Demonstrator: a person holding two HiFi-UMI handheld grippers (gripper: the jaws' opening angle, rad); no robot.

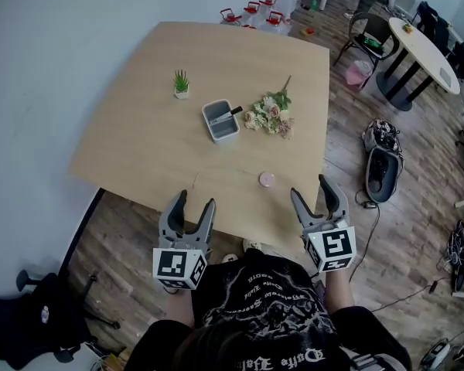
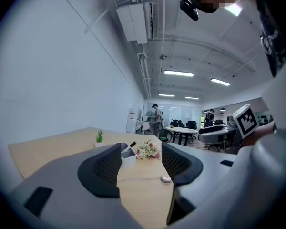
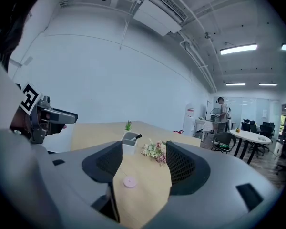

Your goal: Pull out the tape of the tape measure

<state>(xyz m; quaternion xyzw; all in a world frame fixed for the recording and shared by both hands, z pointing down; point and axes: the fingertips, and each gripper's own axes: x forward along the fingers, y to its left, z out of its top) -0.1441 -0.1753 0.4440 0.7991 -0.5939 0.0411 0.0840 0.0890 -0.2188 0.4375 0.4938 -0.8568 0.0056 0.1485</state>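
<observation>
**Both claws released at the near edge, tape measure between them**

In the head view the left claw [image 1: 195, 199] and right claw [image 1: 310, 187] sit low in the frame, over the near edge of the wooden surface [image 1: 139, 130]. Each gripper view shows its jaws spread apart with only bare wood between them. The tape measure [image 1: 267, 179], a small round pink case, lies flat on the surface just below frame centre, nearer the right claw and touching neither. A thin pale line runs from it toward the left. Above it, mid-frame, a grey container [image 1: 220, 120] stands beside a bunch of flowers [image 1: 269, 117]. A small potted plant [image 1: 182, 83] is further up and left.
</observation>
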